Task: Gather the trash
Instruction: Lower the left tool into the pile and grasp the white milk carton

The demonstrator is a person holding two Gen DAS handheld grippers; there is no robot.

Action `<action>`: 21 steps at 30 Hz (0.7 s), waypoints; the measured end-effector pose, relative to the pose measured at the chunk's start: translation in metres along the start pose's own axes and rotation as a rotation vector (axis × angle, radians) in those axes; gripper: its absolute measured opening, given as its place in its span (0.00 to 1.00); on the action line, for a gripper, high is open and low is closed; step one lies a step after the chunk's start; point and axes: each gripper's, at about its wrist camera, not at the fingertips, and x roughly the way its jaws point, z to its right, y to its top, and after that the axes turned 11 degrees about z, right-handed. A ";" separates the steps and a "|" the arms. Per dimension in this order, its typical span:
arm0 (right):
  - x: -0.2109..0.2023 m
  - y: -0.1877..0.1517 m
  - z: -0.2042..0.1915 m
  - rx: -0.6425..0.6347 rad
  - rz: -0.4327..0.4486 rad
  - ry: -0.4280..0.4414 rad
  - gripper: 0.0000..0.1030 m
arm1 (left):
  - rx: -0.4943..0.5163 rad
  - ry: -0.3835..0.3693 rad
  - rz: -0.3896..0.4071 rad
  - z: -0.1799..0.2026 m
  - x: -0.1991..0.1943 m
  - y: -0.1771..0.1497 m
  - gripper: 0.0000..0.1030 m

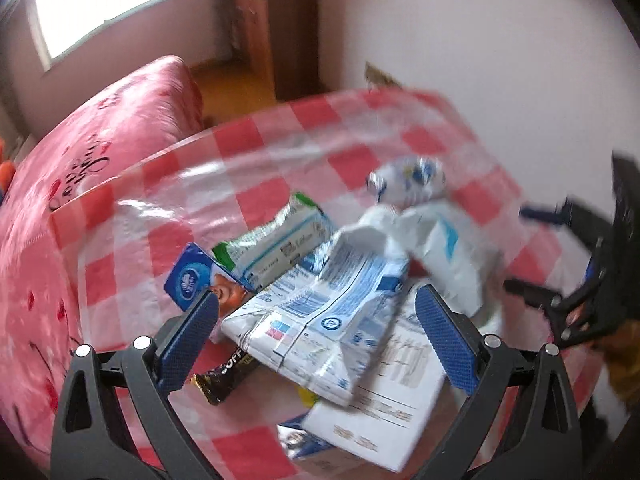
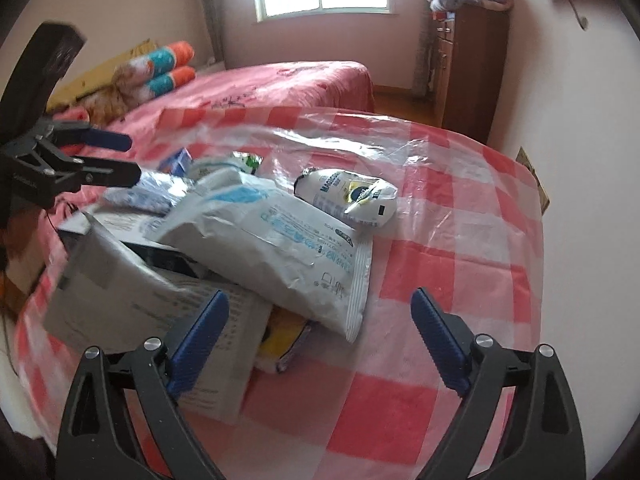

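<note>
A heap of trash lies on a table with a red-and-white checked cloth (image 1: pixel 352 160) under clear plastic. In the left wrist view my left gripper (image 1: pixel 316 300) is open above a crumpled blue-and-white packet (image 1: pixel 320 304). Around it lie a green-edged wipes pack (image 1: pixel 276 240), a blue tissue pack (image 1: pixel 192 276), a dark coffee sachet (image 1: pixel 224 376), a white paper sheet (image 1: pixel 384 392) and a crumpled white wrapper (image 1: pixel 408 180). In the right wrist view my right gripper (image 2: pixel 320 308) is open and empty above a large white pouch (image 2: pixel 280 248). The crumpled wrapper (image 2: pixel 352 194) lies beyond it.
A bed with a pink cover (image 2: pixel 280 84) stands beside the table, with pillows (image 2: pixel 160 68) at its head. A brown cabinet (image 2: pixel 472 64) stands by the wall. The other gripper (image 2: pixel 132 160) shows at the left of the right wrist view. A yellow packet (image 2: pixel 284 332) peeks from under the pouch.
</note>
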 end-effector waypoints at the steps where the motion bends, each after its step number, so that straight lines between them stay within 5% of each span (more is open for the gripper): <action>1: 0.005 0.000 -0.002 -0.028 -0.007 -0.011 0.92 | 0.023 0.000 -0.025 0.000 0.007 -0.001 0.96; 10: 0.034 0.008 -0.023 -0.222 0.007 -0.065 0.92 | -0.010 -0.131 -0.109 -0.009 0.042 0.001 0.96; 21: 0.049 0.015 -0.022 -0.185 0.000 0.029 0.92 | -0.133 -0.290 -0.111 -0.009 0.047 -0.016 0.96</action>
